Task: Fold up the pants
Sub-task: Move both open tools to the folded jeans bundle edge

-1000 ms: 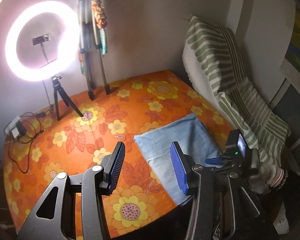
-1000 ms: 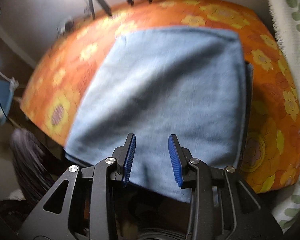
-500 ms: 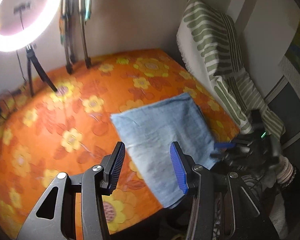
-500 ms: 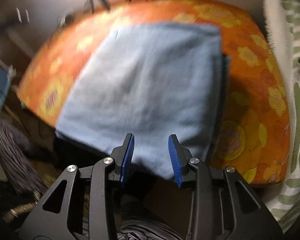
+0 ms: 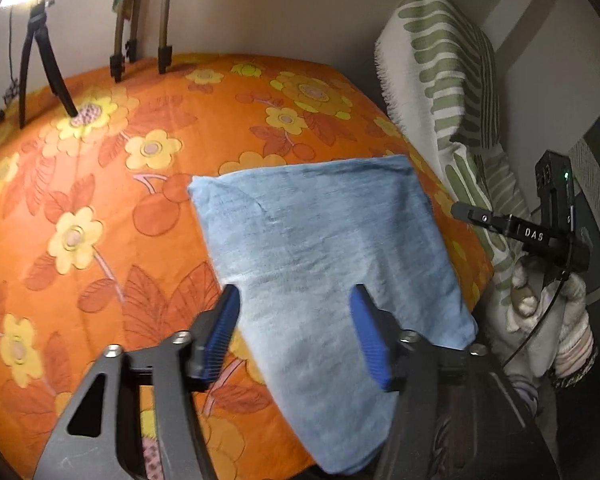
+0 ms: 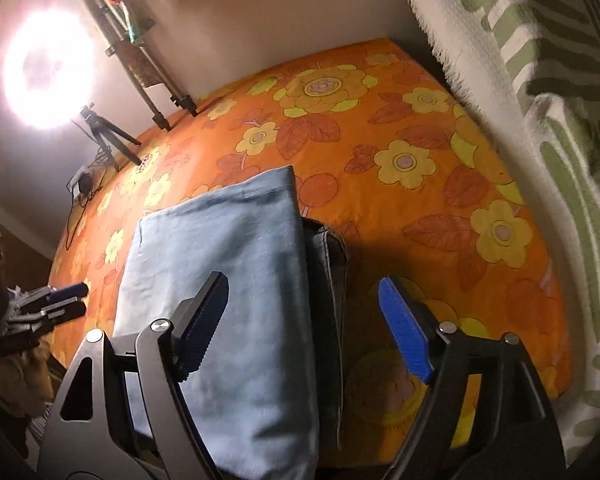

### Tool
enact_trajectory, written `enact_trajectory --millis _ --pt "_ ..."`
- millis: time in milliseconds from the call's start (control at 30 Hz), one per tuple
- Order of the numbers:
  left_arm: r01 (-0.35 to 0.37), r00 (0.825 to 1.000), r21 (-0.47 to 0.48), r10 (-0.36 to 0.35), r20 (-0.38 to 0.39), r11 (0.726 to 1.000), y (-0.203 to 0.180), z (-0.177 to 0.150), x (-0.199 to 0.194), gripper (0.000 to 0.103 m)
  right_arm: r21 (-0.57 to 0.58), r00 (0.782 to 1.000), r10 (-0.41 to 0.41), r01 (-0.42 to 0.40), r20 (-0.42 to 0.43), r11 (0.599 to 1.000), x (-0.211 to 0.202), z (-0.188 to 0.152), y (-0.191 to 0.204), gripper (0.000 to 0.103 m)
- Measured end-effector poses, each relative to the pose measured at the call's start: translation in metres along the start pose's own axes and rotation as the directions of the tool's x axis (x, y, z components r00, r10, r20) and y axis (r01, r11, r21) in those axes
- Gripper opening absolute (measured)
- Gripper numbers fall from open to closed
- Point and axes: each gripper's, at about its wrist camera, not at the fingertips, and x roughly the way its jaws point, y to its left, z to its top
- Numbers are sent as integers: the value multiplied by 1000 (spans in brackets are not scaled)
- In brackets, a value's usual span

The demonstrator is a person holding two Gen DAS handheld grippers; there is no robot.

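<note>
Left wrist view: the left tool (image 5: 294, 334) is hanging lower over the pants (image 5: 324, 248) than a second ago, its jaws opening, nothing pinched between the blue pads; the near end of the folded denim is lying under and between them and spilling over the near edge of the worktop (image 5: 100, 184). Right wrist view: the right tool (image 6: 302, 330) is also opening, far wider than it was a moment back, and it is now sitting over the right-hand edge of the pants (image 6: 236, 280), where darker layers are showing beside the pale top layer. Its pads are clasping nothing. Taken together, both tools seem to be lining up to take hold of the near end for another fold, probably carrying it away toward the far end. Farther off, the pants are lying flat as a neat rectangle on the flowered cloth, with tripod legs (image 5: 44, 68) and the ring light (image 6: 48, 76) standing well beyond, by the wall.
</note>
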Motion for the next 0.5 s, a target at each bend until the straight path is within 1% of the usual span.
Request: enact_trajectory --millis 133,333,500 --pt "14 1000 -55 -14 -1 998 14 3 18 59 16 1000 16 -15 -24 1000 25 0 -4 82" --pt "56 998 -141 -58 -12 988 35 -2 40 59 6 998 26 -26 -58 1000 47 -4 -4 83" --pt "72 997 -163 -77 -26 984 42 -10 53 59 32 996 45 -42 -73 999 58 -8 -12 89"
